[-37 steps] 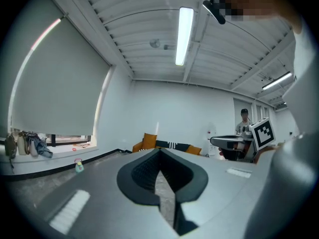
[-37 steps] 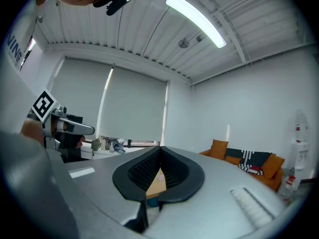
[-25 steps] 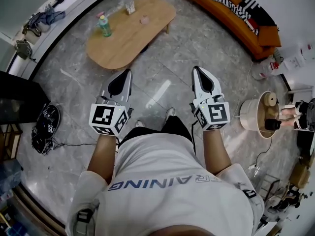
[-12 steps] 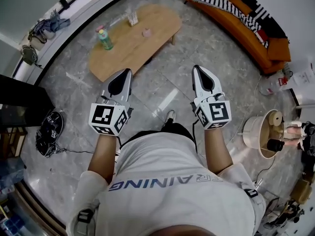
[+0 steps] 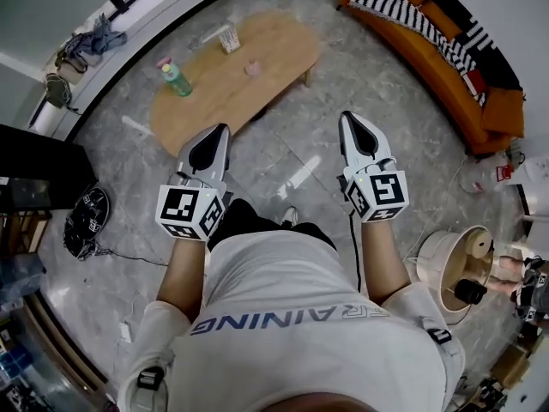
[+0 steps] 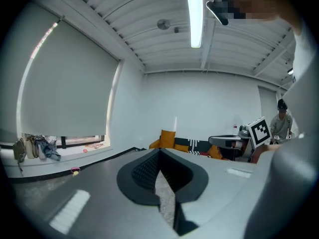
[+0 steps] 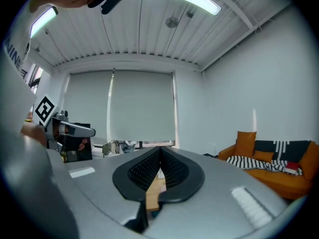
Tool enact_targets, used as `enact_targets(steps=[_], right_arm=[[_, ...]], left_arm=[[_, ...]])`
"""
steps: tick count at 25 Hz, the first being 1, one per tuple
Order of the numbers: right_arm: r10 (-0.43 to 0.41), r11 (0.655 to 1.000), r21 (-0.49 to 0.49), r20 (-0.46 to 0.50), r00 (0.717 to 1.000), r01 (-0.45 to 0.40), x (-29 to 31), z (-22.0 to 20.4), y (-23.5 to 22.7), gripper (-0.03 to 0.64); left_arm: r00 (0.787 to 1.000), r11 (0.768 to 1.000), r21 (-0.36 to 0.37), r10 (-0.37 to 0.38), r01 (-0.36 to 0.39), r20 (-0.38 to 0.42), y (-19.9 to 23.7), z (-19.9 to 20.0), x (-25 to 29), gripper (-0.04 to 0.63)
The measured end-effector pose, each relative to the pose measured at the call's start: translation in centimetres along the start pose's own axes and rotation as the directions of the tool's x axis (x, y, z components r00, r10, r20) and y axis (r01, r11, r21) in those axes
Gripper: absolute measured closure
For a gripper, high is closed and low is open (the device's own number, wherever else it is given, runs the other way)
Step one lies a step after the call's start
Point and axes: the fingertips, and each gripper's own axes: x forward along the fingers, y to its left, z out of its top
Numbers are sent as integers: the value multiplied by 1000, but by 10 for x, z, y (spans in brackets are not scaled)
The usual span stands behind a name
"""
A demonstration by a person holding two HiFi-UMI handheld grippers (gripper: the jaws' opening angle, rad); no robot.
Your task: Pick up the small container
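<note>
1. the room had a grey marbled floor (image 5: 360,67), with an oval wooden coffee table (image 5: 214,93) ahead of me and an orange sofa (image 5: 446,67) carrying a striped throw off to the right.
2. the small container (image 5: 252,69) sat on the table top, towards the sofa-side end, well apart from both grippers. it looked pale pink, low and roundish; it was too small for me to tell more.
3. a green bottle (image 5: 176,77) with a pinkish cap stood upright toward the table's other end, well apart from the container. a small rack-like item (image 5: 227,39) stood near the far edge.
4. the left gripper (image 5: 219,136) was clenched, its jaws meeting at the tips with nothing between them. it was held roughly level over the floor, short of the table.
5. the right gripper (image 5: 350,125) was likewise clenched and empty, also over the floor near the table. in its own view a strip of the wooden top showed through the slit under its jaws.
</note>
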Motion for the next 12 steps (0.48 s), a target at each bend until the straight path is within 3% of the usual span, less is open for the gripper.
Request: enact_targets(steps=[12], right_arm=[[107, 994, 5, -61, 992, -107, 124, -15, -27, 601]], left_arm=[[997, 996, -54, 73, -75, -33, 70, -13, 100, 592]])
